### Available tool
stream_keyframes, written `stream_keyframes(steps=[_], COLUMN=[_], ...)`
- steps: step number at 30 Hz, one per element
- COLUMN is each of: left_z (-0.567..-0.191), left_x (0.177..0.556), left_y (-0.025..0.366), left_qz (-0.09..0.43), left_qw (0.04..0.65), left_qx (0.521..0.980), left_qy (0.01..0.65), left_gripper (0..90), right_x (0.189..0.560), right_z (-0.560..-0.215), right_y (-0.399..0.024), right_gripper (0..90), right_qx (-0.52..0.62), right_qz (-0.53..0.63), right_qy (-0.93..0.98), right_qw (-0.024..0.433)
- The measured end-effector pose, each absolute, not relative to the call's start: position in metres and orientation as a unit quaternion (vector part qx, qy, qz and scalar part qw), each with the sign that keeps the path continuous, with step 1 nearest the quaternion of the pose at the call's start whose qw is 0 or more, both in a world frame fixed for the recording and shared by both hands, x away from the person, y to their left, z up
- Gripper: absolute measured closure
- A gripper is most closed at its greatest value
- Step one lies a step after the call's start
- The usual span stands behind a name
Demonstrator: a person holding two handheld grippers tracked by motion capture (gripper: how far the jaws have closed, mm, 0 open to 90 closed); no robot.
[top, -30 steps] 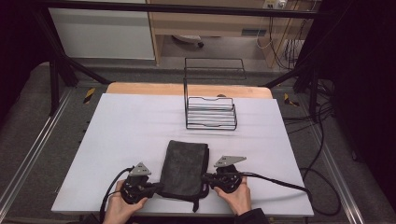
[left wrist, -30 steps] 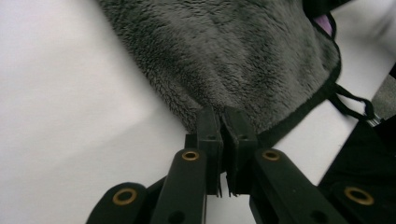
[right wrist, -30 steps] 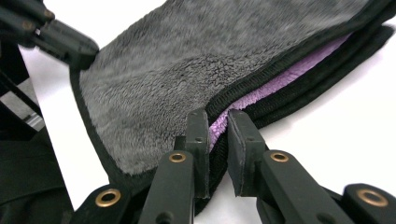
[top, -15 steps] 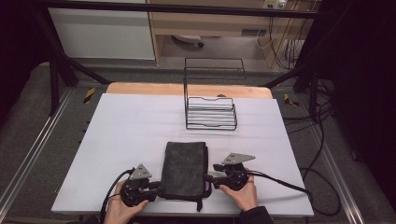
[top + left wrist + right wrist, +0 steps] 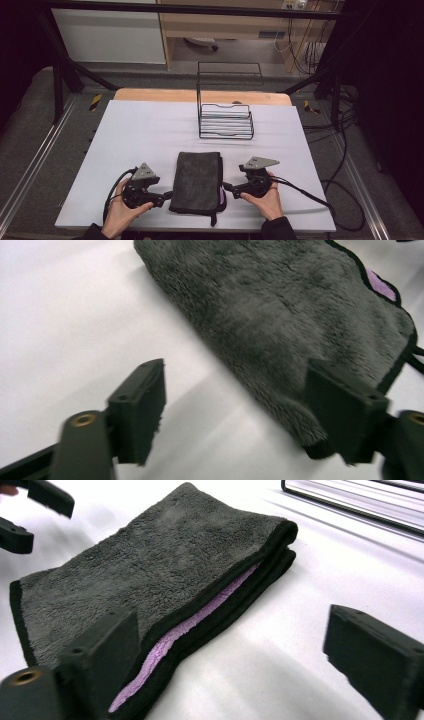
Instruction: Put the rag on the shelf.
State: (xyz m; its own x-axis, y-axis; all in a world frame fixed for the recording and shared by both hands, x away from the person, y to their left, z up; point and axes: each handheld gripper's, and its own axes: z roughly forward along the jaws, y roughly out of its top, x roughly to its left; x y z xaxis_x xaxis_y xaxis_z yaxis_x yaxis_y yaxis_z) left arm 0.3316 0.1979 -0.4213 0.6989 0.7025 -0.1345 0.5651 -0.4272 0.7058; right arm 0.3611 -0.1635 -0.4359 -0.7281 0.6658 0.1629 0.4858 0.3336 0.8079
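Two hand-held grippers flank a folded towel at the near edge of the bench, each carried in one of the person's hands. Left hand-held gripper: lies low at the towel's left side, its tips pointing toward the cloth; its jaws have just been opening and now stand wide. In the left gripper view one jaw sits over bare bench and the other at the towel's hemmed edge, with white surface showing between them and no cloth pinched. Right hand-held gripper: lies at the towel's right side, tips toward the cloth; its jaws have likewise just been opening and stand wide. In the right gripper view the towel's layered edge runs beside one jaw, the other jaw standing well clear over bare bench, nothing gripped.

Towel: dark grey, plush, folded into a long rectangle, lying flat on the bench between the two grippers, near its front edge. A lilac inner face shows along the right-hand fold, and a dark hem cord trails at the near right corner.

Bench: white surface, with a wooden strip along its far edge.

Wire rack: black, standing upright beyond the towel toward the far side of the bench, well apart from it.
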Motion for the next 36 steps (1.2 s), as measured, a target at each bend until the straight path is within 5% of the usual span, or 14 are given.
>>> stream_keyframes(steps=[10, 36], left_z=[-0.415, -0.414], left_x=[0.361, 0.427], left_y=[0.189, 0.172], left_qz=[0.097, 0.126], left_qw=[0.372, 0.374], left_qx=[0.843, 0.812], left_qy=[0.376, 0.431], left_gripper=[10.7, 20.6], right_x=[0.361, 0.361], right_z=[-0.44, -0.441], right_y=[-0.167, -0.168], right_gripper=[2.8, 1.5], right_qx=[0.364, 0.371], right_qz=[0.446, 0.442], right_qy=[0.812, 0.81], right_qw=[0.102, 0.105])
